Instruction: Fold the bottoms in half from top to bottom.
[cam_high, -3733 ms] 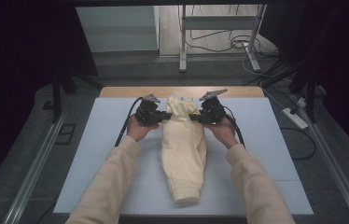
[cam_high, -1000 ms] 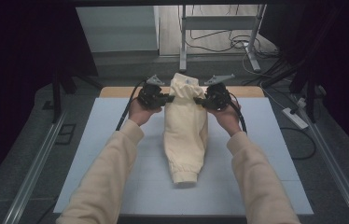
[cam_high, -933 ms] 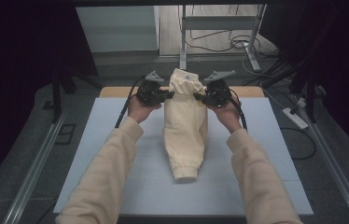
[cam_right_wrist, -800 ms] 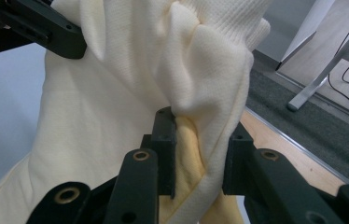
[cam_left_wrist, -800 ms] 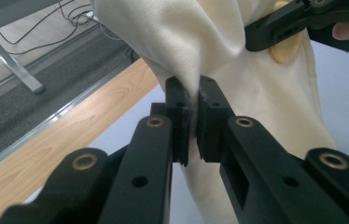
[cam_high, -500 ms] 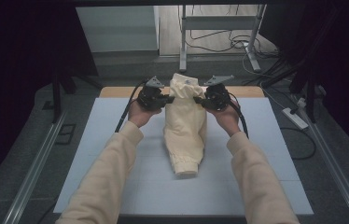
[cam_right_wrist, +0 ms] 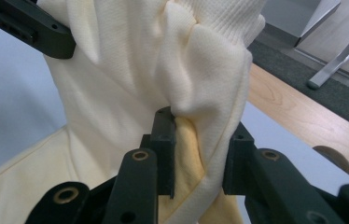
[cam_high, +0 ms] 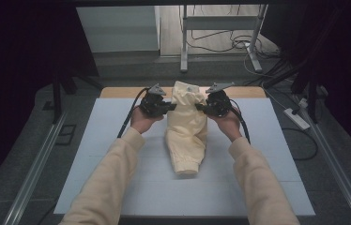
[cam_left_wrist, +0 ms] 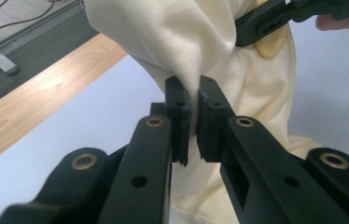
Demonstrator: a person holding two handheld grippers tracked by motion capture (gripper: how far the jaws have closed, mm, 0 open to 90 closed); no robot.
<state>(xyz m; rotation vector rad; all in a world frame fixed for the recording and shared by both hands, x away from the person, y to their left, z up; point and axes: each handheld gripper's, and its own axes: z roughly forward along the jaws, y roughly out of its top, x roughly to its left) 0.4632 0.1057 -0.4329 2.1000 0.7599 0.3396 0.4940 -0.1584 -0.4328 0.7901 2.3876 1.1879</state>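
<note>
A cream-yellow garment (cam_high: 186,131) hangs lengthwise over the middle of the pale mat, its ribbed cuff end resting toward me. My left gripper (cam_high: 170,107) is shut on the garment's upper left edge, and in the left gripper view a thin fold of the garment (cam_left_wrist: 200,56) is pinched between the pads of my left gripper (cam_left_wrist: 191,123). My right gripper (cam_high: 201,107) is shut on the upper right edge. In the right gripper view a thick bunch of the garment (cam_right_wrist: 200,79) fills the gap of my right gripper (cam_right_wrist: 199,154). Both hold the top of the garment above the mat.
The pale mat (cam_high: 117,136) covers a wooden table (cam_high: 117,92) whose far edge shows bare. Metal rails (cam_high: 33,168) run along both sides. Beyond the table stand a metal frame (cam_high: 183,42) and loose cables on the floor (cam_high: 220,40). A power strip (cam_high: 296,118) lies at right.
Both hands have sunk a little with the garment's top, and more of the fabric now rests on the mat. The grips are unchanged.
</note>
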